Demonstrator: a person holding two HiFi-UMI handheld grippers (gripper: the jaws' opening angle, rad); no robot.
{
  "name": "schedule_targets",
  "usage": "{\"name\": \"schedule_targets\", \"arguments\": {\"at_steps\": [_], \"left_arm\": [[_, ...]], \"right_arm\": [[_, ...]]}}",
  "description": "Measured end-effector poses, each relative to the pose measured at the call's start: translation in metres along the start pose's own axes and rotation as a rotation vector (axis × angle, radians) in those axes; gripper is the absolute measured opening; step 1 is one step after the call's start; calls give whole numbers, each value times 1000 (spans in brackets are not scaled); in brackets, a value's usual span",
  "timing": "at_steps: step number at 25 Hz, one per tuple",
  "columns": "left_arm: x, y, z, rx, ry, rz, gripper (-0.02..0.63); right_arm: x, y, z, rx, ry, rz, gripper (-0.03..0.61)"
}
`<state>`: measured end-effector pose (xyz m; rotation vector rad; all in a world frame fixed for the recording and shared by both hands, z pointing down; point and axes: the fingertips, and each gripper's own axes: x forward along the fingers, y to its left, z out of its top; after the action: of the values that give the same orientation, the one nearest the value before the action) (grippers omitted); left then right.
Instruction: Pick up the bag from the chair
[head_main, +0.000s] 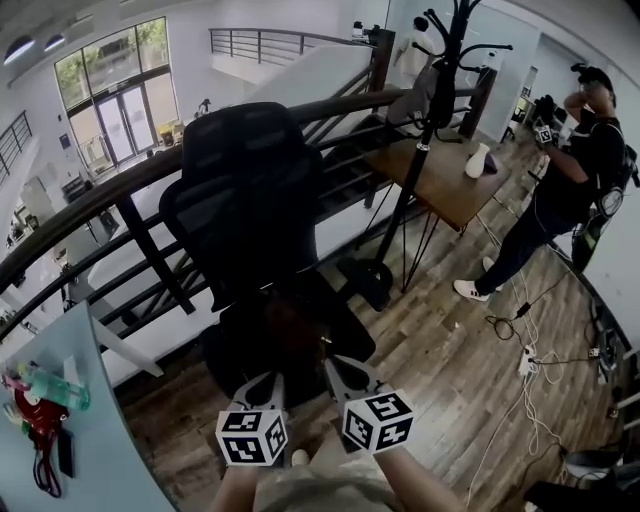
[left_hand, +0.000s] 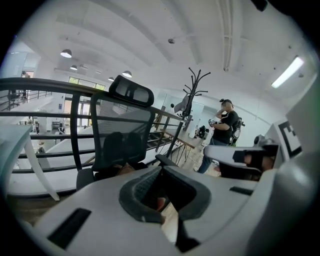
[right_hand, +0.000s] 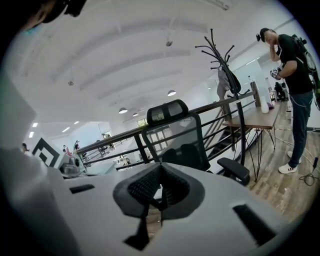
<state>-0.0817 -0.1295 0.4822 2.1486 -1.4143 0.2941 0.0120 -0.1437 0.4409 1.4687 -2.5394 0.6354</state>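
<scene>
Left gripper (head_main: 270, 382): I read its jaws closed tip to tip, holding nothing.
Right gripper (head_main: 338, 368): same, pressed together and empty.
Dark bag (head_main: 290, 325): lies on the seat of the black office chair (head_main: 245, 185), just ahead of both grippers.

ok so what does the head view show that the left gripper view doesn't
Only the head view: a green bottle on the light blue table, and cables trailing over the wood floor.

Only the left gripper view: the ceiling with its round lamps and a strip light, plus the left gripper close up, jaw tips together.

Both: the black mesh chair, the railing behind it, the coat rack and a person in black standing.
</scene>
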Motion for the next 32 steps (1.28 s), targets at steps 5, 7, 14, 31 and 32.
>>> {"name": "schedule_targets", "arguments": {"at_steps": [5, 7, 14, 31, 32], "left_arm": [[23, 10, -1, -37, 21, 19, 3], [34, 15, -2, -51, 26, 28, 3], [75, 37, -23, -99, 72, 76, 3], [175, 100, -89, -195, 175, 169, 4], [180, 102, -93, -199, 182, 175, 4]], "right_arm": [[23, -18, -3, -3, 35, 8, 2], [33, -27, -3, -14, 51, 8, 2], [70, -57, -28, -20, 127, 24, 2], [169, -140, -135, 8, 303, 23, 3], [174, -144, -142, 4, 314, 25, 3]]}}
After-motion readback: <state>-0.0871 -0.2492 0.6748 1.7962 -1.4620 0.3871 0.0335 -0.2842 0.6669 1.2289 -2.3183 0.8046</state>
